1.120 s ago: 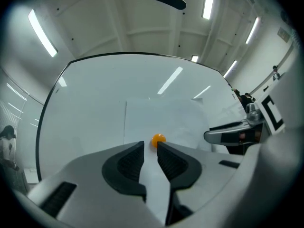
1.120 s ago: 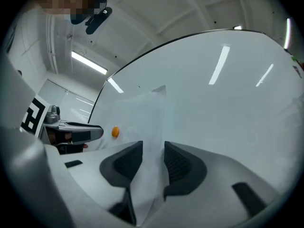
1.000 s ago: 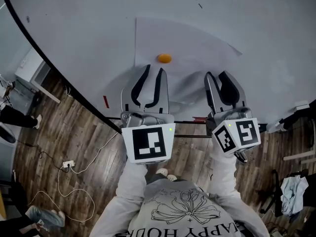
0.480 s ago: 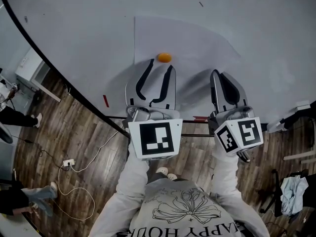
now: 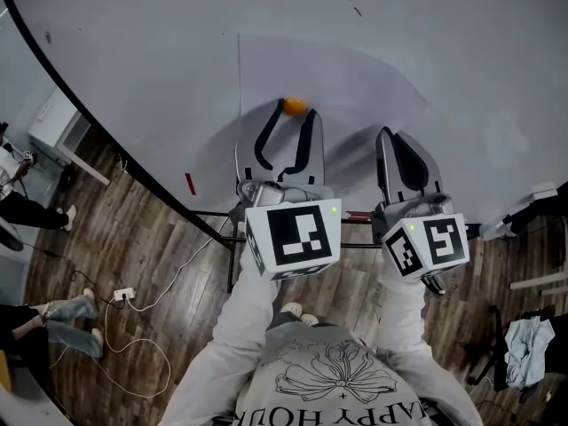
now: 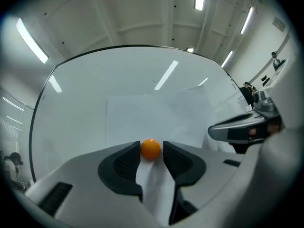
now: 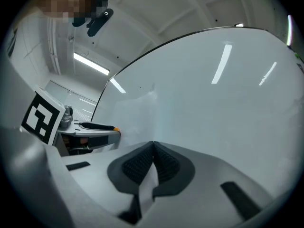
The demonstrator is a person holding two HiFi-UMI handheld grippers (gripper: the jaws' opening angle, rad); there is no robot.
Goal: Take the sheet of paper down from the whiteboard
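Observation:
A white sheet of paper (image 5: 355, 78) hangs on the whiteboard (image 5: 160, 43), pinned by a small orange magnet (image 5: 294, 106). My left gripper (image 5: 291, 114) has its jaws opening, and the magnet (image 6: 150, 148) sits between the fingertips with thin gaps either side. In the left gripper view the paper (image 6: 142, 118) spreads out behind the magnet. My right gripper (image 5: 389, 136) is lower right of the magnet, its pads together. In the right gripper view a strip of the sheet is pinched between them (image 7: 153, 144).
The whiteboard's dark lower edge (image 5: 133, 162) runs diagonally above a wooden floor. A red marker (image 5: 190, 183) lies by that edge. A power strip with cable (image 5: 122, 294) and a bystander's legs (image 5: 62, 313) are at the left. A cloth (image 5: 528, 340) hangs at the right.
My left gripper has moved up and right to the magnet and spread its jaws around it. My right gripper's jaws have gone from open to shut on the sheet, without shifting place.

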